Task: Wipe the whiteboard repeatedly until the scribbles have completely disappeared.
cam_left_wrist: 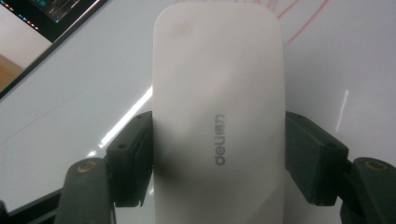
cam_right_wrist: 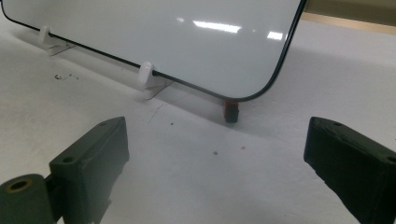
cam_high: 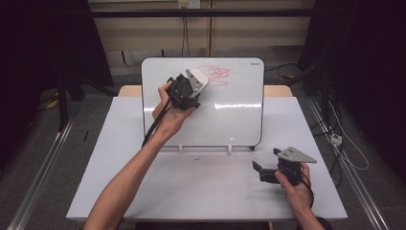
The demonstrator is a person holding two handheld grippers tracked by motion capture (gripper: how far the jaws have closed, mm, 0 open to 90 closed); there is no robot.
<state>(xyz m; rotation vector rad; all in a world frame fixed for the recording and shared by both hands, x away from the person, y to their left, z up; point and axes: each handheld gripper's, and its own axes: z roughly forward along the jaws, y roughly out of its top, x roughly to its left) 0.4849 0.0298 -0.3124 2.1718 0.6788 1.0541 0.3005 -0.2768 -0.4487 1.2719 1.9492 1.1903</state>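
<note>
Two hand-held grippers over one white worktop (cam_high: 201, 191). Nearest, right hand-held gripper (cam_high: 268, 165) low at the front right, jaws wide apart and holding nothing, bare surface around it. Farther back, one whiteboard (cam_high: 230, 120) propped upright at the rear edge. Left hand-held gripper (cam_high: 194, 84) raised against its upper part, clamped on one white eraser (cam_left_wrist: 217, 112) pressed beside one red scribble (cam_high: 215, 74).

Your eraser (cam_left_wrist: 218, 116) looks like smooth, matt white plastic. The whiteboard (cam_high: 230, 120) is glossy and shines with light. The table (cam_high: 201, 187) is matt white with little specks. Your gripper pads (cam_right_wrist: 95, 158) look like dull, dark plastic.
</note>
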